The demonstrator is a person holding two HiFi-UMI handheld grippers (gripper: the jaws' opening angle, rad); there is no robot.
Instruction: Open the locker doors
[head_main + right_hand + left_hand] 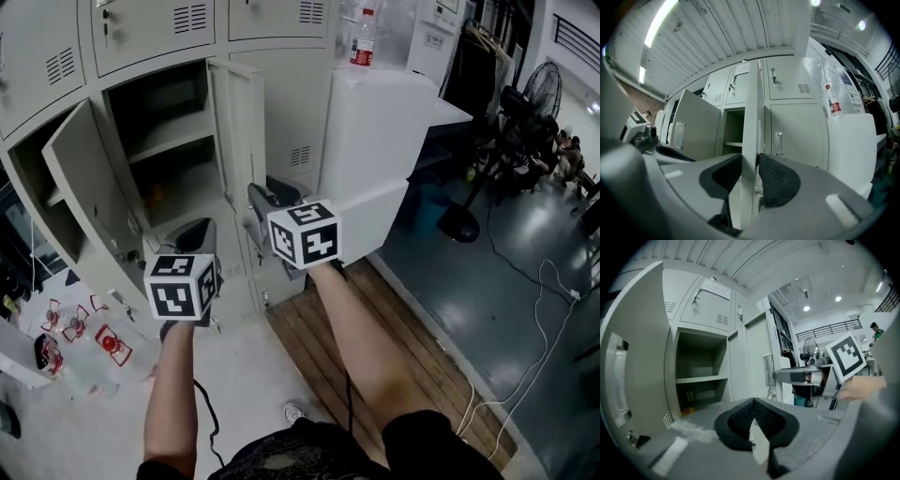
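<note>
The grey lockers fill the top left of the head view. A middle locker door (242, 131) stands swung out, edge toward me, and shows a compartment with a shelf (169, 141). My right gripper (267, 195) is shut on that door's free edge: in the right gripper view the door edge (751, 117) runs between both pads of the gripper (750, 157). A second door (84, 183) further left hangs wide open. My left gripper (199, 230) hovers lower left of the right one, shut with nothing held (753, 401), and faces the open compartment (701, 378).
A white cabinet (375, 141) with a bottle (363, 37) on top stands right of the lockers. A closed locker door (797, 131) lies between it and the open one. A wooden platform (375, 319), a floor fan (534, 103) and a white cable (544, 328) are at the right.
</note>
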